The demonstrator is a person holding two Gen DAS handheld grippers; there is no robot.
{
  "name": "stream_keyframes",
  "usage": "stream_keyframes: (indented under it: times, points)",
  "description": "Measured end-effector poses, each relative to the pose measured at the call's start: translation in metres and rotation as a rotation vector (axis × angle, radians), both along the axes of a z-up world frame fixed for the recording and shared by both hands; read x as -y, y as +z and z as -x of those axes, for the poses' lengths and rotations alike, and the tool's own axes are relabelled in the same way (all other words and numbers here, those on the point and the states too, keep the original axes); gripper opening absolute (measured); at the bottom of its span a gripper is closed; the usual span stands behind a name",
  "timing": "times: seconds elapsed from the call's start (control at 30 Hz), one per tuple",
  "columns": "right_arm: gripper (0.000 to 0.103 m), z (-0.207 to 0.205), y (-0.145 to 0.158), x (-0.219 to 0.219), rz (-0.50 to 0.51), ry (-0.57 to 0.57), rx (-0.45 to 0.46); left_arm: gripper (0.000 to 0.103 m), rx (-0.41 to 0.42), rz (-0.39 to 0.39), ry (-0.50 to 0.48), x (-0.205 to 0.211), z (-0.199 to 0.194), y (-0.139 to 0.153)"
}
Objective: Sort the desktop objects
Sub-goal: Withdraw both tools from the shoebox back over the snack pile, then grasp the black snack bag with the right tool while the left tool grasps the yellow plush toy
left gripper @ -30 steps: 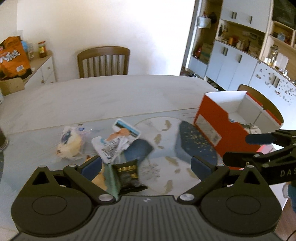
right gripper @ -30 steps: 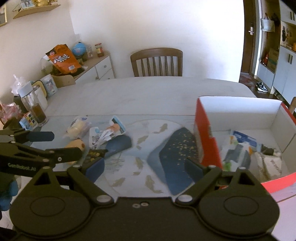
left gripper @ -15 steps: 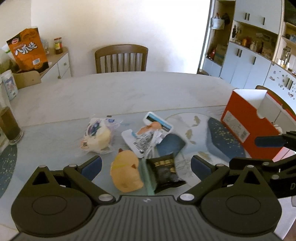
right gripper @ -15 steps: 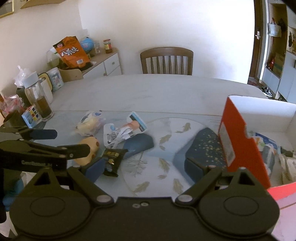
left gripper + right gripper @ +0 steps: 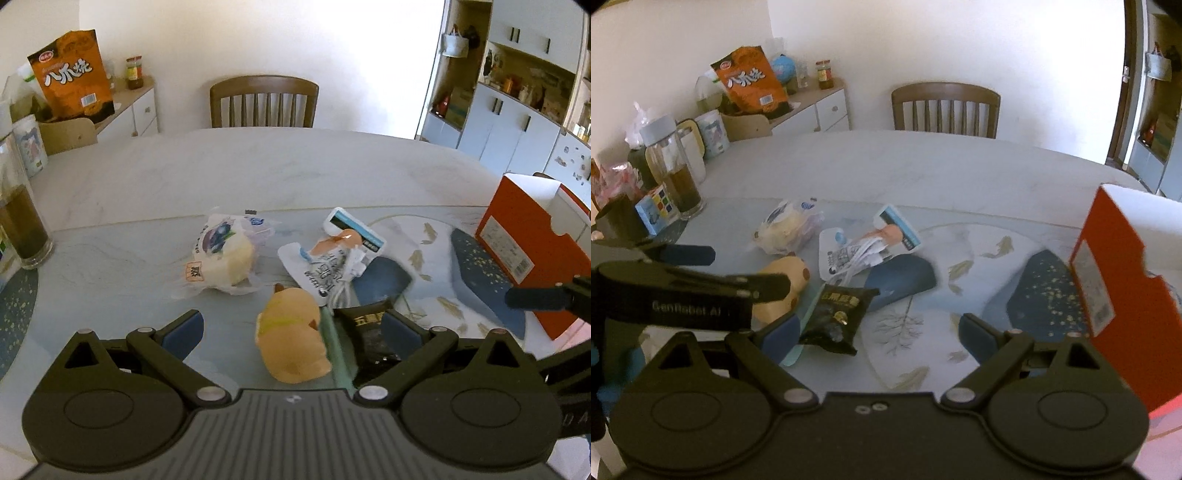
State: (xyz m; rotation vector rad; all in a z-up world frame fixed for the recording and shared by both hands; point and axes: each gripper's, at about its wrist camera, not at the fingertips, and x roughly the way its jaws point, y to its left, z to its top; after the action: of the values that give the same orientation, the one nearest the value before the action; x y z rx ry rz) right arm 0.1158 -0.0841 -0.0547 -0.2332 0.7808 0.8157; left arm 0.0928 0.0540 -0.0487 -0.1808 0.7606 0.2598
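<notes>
**Both claws spread above the snack pile**

The left claw [image 5: 291, 328] hangs with its jaws apart and empty, straddling the orange plush toy [image 5: 291, 341] on the counter [image 5: 258, 166]. Just right of the toy lies a black snack packet [image 5: 371, 328], touching it along a pale green strip. Beyond the toy sit a white printed pouch [image 5: 321, 267] and, to its left, a wrapped bun [image 5: 221, 254]. Well right of the toy stands the orange box [image 5: 517, 243]. The right claw [image 5: 877, 332] is also spread wide, holding nothing, with the packet near its left finger.
</notes>
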Motion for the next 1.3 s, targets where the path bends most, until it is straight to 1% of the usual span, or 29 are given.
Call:
stream_keyframes:
  times: [0.07, 0.33, 0.7, 0.9, 1.07, 1.17, 1.2, 1.23, 1.3]
  points:
    - [0.093, 0.0, -0.005, -0.004, 0.008, 0.005, 0.0, 0.103, -0.004, -0.002, 0.004, -0.004, -0.001, -0.003]
    - [0.093, 0.003, -0.02, -0.022, 0.027, 0.02, 0.004, 0.103, -0.024, 0.032, 0.008, -0.017, -0.008, -0.016]
    - [0.092, -0.003, -0.037, -0.049, 0.031, 0.025, -0.009, 0.103, -0.02, 0.044, 0.029, -0.03, -0.007, -0.021]
    - [0.089, -0.01, -0.045, -0.052, 0.07, 0.007, -0.001, 0.102, -0.03, 0.052, 0.024, -0.032, -0.006, -0.025]
    - [0.087, -0.019, -0.047, -0.047, 0.08, -0.02, 0.006, 0.102, -0.036, 0.054, 0.015, -0.03, -0.01, -0.029]
    - [0.085, -0.023, -0.048, -0.046, 0.086, -0.027, 0.012, 0.102, -0.037, 0.057, 0.007, -0.028, -0.014, -0.031]
    - [0.08, -0.024, -0.049, -0.047, 0.09, -0.027, 0.013, 0.102, -0.039, 0.054, 0.006, -0.027, -0.016, -0.032]
    - [0.072, -0.025, -0.05, -0.047, 0.097, -0.026, 0.009, 0.102, -0.041, 0.05, 0.001, -0.027, -0.017, -0.034]
    - [0.067, -0.028, -0.055, -0.049, 0.116, -0.031, -0.002, 0.101, -0.045, 0.049, -0.005, -0.025, -0.02, -0.037]
